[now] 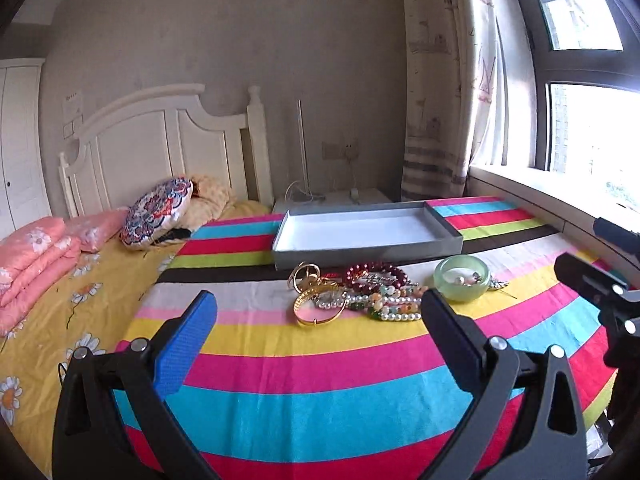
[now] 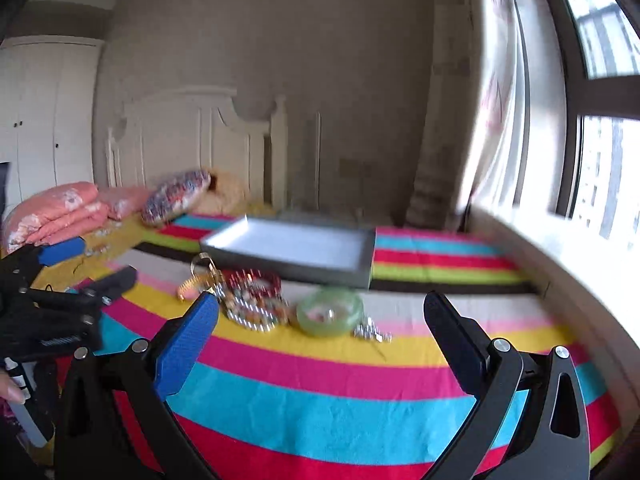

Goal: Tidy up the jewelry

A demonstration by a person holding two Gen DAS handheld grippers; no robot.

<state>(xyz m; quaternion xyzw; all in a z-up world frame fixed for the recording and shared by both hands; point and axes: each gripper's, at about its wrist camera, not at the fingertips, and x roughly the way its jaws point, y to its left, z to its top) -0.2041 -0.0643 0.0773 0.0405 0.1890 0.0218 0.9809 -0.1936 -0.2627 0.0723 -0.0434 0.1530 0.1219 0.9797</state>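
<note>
Striped bedspread lies bare between jewelry pile and near edge.

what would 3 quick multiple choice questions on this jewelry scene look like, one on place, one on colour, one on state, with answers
1. Where does the grey box lie relative to the jewelry pile?
A. beyond it, farther from the grippers
B. on top of it
C. nearer the grippers than it

2. What colour is the jade bangle?
A. dark red
B. pale green
C. blue

3. What state is the left gripper in?
A. shut on a bracelet
B. shut on nothing
C. open, holding nothing

Answers:
1. A: the box sits past the pile on the striped cloth, towards the headboard.
2. B: the thick ring at the right of the pile is pale green, with small pieces lying inside it.
3. C: its fingers stand wide apart with only cloth between them; the right gripper is open too.
</note>
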